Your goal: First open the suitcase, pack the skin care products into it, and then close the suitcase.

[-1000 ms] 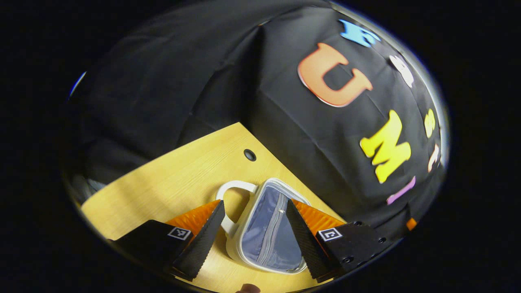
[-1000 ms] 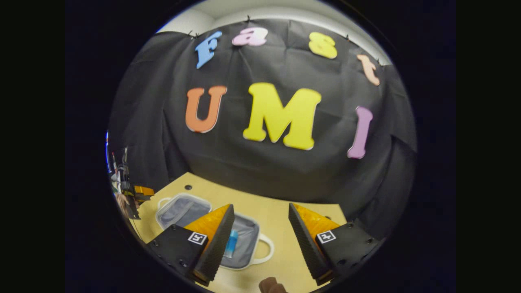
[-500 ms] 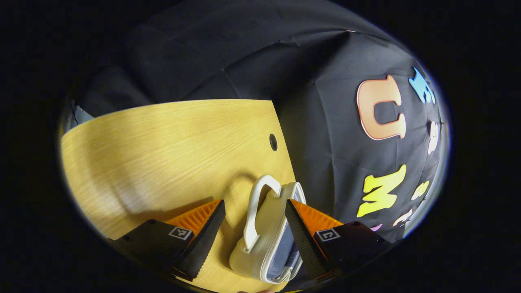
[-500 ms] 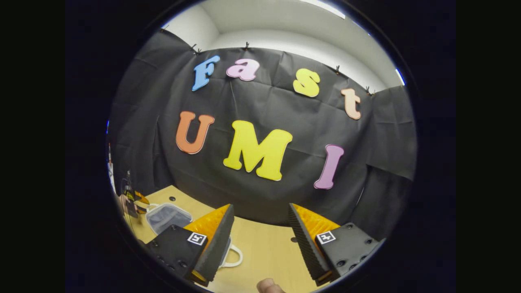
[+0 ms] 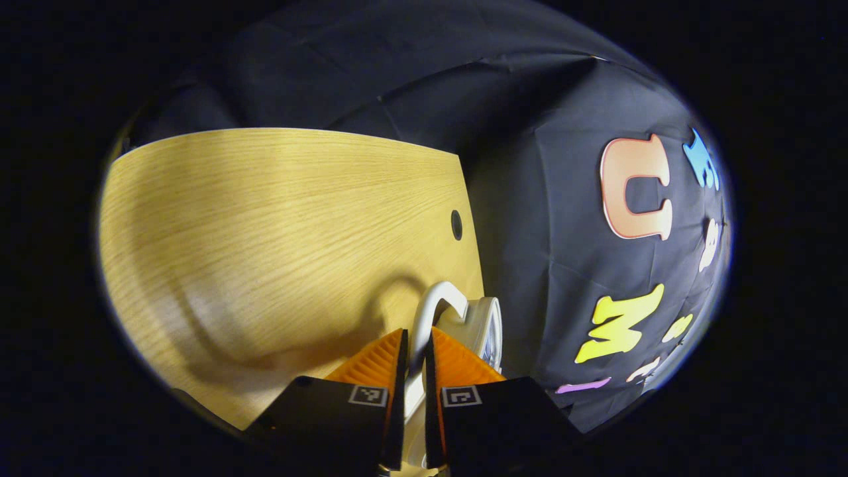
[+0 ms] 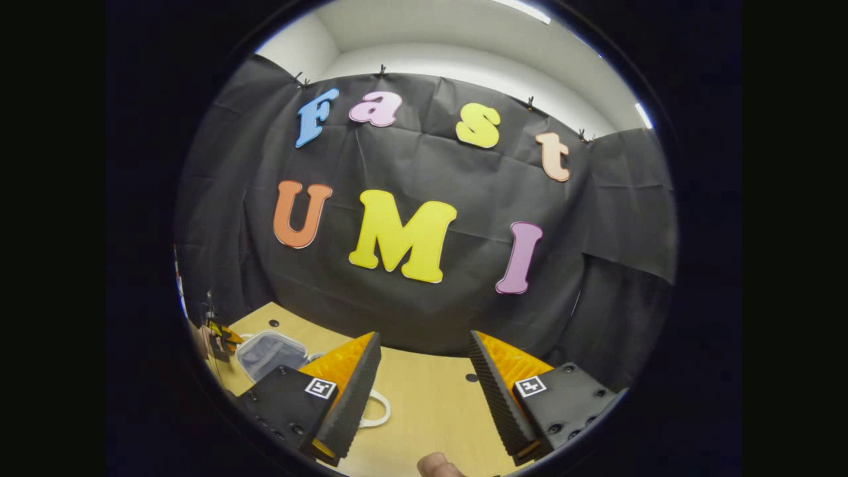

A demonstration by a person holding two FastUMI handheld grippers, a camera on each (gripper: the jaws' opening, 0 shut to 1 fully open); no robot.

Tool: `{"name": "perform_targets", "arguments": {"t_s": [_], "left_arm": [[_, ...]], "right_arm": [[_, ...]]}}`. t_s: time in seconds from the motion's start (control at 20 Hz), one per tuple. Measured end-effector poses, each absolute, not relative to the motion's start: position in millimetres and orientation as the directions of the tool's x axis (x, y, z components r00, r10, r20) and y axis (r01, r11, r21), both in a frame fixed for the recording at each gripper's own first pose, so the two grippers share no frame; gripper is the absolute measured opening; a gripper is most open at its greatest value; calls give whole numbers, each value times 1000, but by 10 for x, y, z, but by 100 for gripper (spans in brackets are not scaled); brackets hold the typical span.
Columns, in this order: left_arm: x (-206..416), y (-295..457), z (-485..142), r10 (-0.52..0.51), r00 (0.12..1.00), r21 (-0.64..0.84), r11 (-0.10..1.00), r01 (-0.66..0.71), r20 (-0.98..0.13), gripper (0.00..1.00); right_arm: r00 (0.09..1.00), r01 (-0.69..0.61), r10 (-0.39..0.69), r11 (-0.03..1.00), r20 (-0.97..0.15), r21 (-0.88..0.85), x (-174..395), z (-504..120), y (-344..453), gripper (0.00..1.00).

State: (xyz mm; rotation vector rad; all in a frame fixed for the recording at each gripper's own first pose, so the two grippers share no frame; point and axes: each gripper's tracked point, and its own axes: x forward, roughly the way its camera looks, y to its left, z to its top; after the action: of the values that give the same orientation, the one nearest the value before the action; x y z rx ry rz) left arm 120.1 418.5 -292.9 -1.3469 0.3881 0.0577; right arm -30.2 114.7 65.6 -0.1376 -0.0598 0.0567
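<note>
Left gripper (image 5: pixel 412 371) clamped on the suitcase (image 5: pixel 487 328) handle (image 5: pixel 434 301) — table (image 5: pixel 265 218) toward 10 o'clock. Right gripper (image 6: pixel 424 391) spread wide, gripping nothing.

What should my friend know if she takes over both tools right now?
Left tool: shut on the white handle of the suitcase lid, on the wooden table.
Right tool: open, holding nothing, above the table, pointing at the booth wall.
Suitcase: open; in the right gripper view one grey-lined half faces up at far left, and a second handle shows beside the right tool's finger.
Done: suitcase opened. The skin care products are hidden here, so check they are packed.
Left: swing the lid over and close it.
</note>
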Motion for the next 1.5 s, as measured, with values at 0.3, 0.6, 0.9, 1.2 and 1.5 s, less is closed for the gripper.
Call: {"name": "perform_targets", "arguments": {"t_s": [0.3, 0.6, 0.9, 1.2, 1.5], "left_arm": [[1196, 4196, -2555, -146, 936, -893, 375, -247, -320, 4], [1181, 4003, -1776, -121, 953, -811, 561, -167, -279, 3], [1087, 3333, -851, -133, 972, -639, 769, -22, -193, 3], [989, 2408, -365, -193, 968, -472, 876, 97, -158, 3], [1016, 1523, -333, -255, 951, -360, 915, 181, -171, 3]], "right_arm": [[998, -23, 27, 997, 51, -78, -341, 609, 964, 79], [997, -31, 32, 999, 64, -20, -330, 633, 801, 78], [994, -74, 75, 997, 84, -7, -287, 688, 646, 79], [991, -108, 107, 994, 75, 11, -216, 646, 435, 79], [988, -142, 140, 989, 63, 35, -158, 562, 218, 79]]}}
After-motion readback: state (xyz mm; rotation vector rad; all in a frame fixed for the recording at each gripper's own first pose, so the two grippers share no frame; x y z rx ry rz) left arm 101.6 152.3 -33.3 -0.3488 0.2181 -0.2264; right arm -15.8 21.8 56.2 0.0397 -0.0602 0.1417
